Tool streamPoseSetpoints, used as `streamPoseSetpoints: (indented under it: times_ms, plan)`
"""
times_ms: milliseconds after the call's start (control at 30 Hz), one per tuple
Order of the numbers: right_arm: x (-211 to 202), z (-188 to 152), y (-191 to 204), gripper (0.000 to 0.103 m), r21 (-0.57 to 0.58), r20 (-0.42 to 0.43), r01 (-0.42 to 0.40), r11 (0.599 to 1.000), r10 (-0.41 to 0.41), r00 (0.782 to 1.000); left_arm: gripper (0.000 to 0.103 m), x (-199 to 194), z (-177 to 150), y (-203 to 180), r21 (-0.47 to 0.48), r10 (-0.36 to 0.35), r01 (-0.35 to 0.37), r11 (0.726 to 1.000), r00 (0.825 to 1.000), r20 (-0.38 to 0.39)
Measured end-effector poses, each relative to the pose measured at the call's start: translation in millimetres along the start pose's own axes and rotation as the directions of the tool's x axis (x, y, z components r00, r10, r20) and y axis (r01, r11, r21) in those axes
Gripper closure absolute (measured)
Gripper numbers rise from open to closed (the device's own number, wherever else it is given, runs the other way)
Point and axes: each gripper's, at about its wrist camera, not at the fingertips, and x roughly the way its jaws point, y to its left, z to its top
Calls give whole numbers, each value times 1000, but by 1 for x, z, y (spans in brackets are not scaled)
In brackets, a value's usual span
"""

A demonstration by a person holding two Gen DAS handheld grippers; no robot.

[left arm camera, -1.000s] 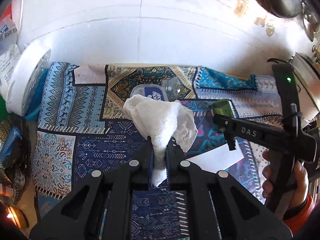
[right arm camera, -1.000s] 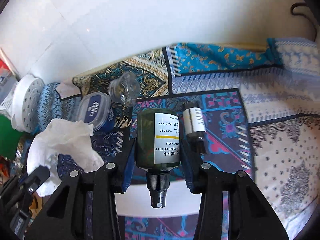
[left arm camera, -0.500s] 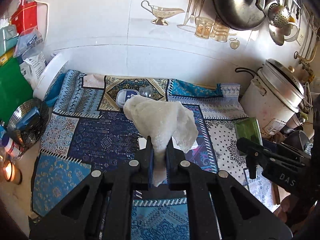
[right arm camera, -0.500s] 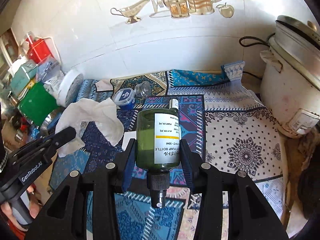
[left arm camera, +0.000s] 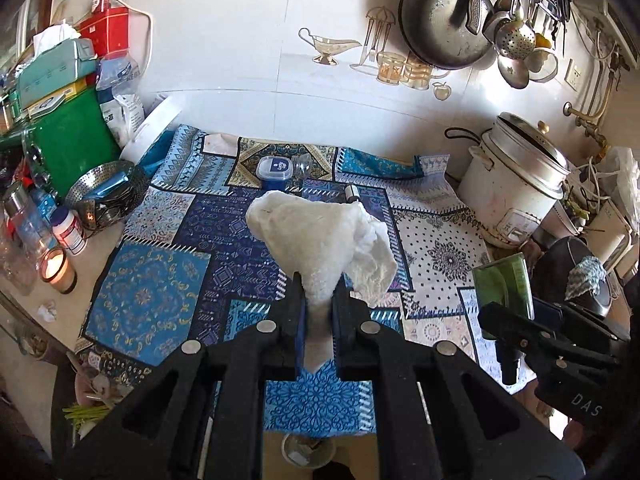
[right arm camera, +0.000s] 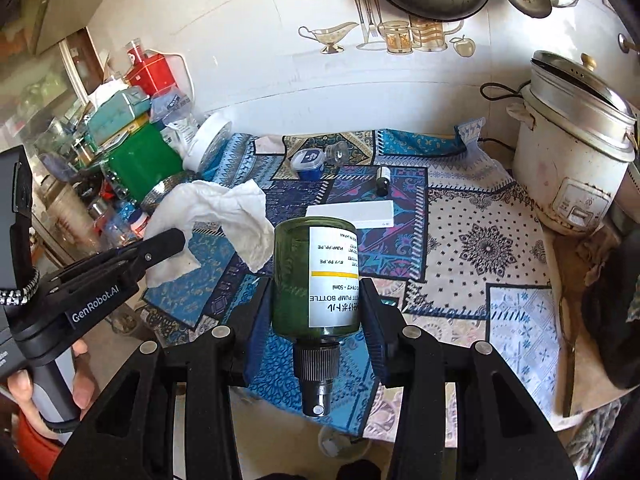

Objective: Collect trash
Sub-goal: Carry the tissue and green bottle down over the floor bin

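The worktop (left arm camera: 144,312), spread with a patchwork of blue patterned cloths, filled the middle of both views, with a rice cooker (right arm camera: 576,164) at the right edge and clutter piled at the upper left. Both grippers hung above it, well clear of the cloth, each already loaded, presumably so two pieces of trash could go out in one trip.

The left gripper (left arm camera: 318,316) sat low in the centre of its own view, pointing toward the wall, its jaws drawn narrow on the lower end of a crumpled white paper towel (left arm camera: 320,240) that billowed above them. The right gripper (right arm camera: 316,320) was held level beside it, jaws clamped on the sides of a green pump bottle (right arm camera: 316,276), nozzle pointing back toward the camera.

Left on the cloth toward the wall were a white card (right arm camera: 352,216), a blue-lidded tub (right arm camera: 308,162), a small dark bottle (right arm camera: 383,180) and a clear cap (right arm camera: 336,154), likely the next pickings.
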Motion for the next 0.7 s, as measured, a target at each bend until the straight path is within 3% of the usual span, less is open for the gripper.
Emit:
streamPoseSetpoints:
  times_ms: [233,433,533,700]
  plan:
    - [-6,-57,37,64,60,-8,52,997,-51,999,94,-26,-60,31,34,-20,22,999,998,-58]
    - [4,-121,54,64,141,-75,88,986,-78,994,94,-40,-126,55,81,-12,23,996,989,-146]
    - [13,-150,52,64,195,-124,103,975,-80,989,94,-36,-160,61,105,-1,24,994,978,-211]
    - [32,-189,45,64,239,-208,149,960,-100,973,94,-15,-208,63,91,-34,68,993,943,-331]
